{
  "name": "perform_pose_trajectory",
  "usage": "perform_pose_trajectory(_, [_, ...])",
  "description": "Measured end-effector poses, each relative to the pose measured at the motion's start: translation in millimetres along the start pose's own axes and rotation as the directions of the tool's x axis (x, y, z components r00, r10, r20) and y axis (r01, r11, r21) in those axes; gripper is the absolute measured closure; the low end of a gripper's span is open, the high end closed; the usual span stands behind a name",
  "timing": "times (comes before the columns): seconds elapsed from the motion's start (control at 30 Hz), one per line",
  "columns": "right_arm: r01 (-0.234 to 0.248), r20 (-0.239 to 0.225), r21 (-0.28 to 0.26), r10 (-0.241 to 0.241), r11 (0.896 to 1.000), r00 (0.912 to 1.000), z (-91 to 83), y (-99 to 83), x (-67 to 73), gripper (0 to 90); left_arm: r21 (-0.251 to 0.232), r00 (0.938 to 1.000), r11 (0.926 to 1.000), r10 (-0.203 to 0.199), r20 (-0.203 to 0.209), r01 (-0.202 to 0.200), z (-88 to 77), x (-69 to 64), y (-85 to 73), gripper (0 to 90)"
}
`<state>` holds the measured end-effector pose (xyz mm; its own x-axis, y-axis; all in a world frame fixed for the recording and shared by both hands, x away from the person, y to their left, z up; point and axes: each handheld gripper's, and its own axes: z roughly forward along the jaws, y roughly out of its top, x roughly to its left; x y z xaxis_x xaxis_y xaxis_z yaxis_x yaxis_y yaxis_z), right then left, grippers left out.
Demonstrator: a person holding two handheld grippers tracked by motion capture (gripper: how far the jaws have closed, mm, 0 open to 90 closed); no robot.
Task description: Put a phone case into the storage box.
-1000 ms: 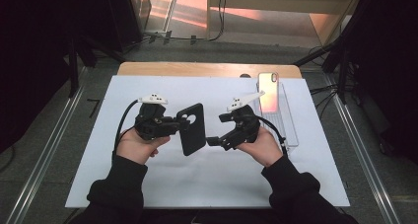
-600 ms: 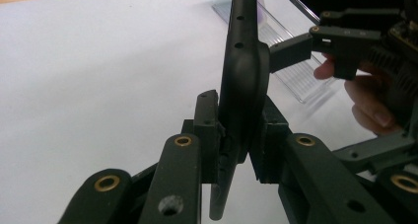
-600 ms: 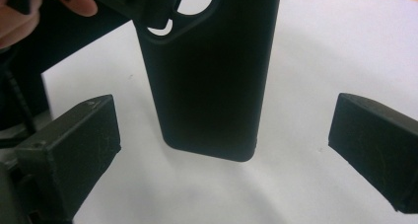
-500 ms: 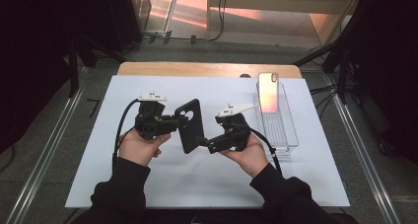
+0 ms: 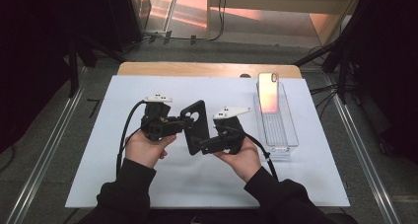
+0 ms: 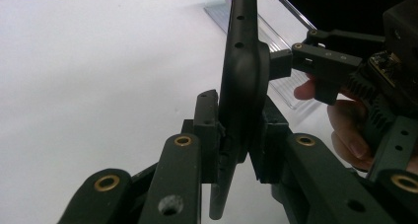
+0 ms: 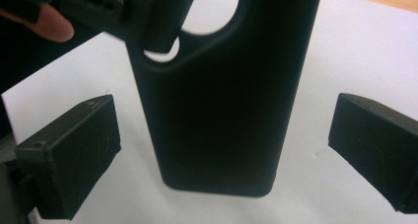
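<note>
The left gripper [image 5: 183, 125] pinched a black phone case [image 5: 194, 127] on edge above the white sheet [image 5: 98, 184], its jaws clamped flat on the case's two faces near the camera cut-out. The case [image 6: 241, 76] was matte and smooth, a slim rounded-corner slab with small holes along its rim. From the right gripper view its lower end [image 7: 222, 135] hung between two blocky, scuffed pads [image 7: 74, 155], which stood wide on either side without touching it; the right gripper [image 5: 203, 146] was open. At the sheet's right lay a clear ribbed plastic tray [image 5: 281, 135], long and narrow, with a glossy phone [image 5: 268, 92] propped at its far end.
</note>
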<state>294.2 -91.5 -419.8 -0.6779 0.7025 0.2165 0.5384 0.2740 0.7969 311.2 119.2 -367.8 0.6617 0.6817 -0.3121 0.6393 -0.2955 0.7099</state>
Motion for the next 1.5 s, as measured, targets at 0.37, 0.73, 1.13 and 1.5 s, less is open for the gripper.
perform_pose_trajectory(0.37, [-0.020, 0.020, -0.003, 0.020, 1.000, 0.9996, 6.5, -0.6, 2.1, 0.0, 0.011, 0.9997, 0.9999, 0.003, 0.024, -0.003, 8.1, -8.0, -2.5, 76.2])
perform_pose_trajectory(0.73, [-0.021, 0.008, -0.011, 0.021, 1.000, 0.9997, 8.6, -2.3, 1.3, 11.5, 0.010, 0.9991, 0.9999, 0.004, 0.042, -0.004, 8.6, -14.5, -2.2, 75.9])
perform_pose_trajectory(1.13, [-0.011, -0.015, -0.020, 0.010, 1.000, 0.9998, 5.3, -1.4, -1.0, 13.2, -0.016, 0.9976, 0.9997, -0.015, 0.068, 0.016, 0.6, -13.7, 1.0, 68.3])
perform_pose_trajectory(1.5, [-0.033, 0.023, 0.003, 0.033, 0.999, 0.9992, 4.6, -2.8, -16.2, 13.2, 0.018, 0.9939, 0.9989, -0.045, 0.101, 0.044, -10.0, -7.8, 5.8, 45.9])
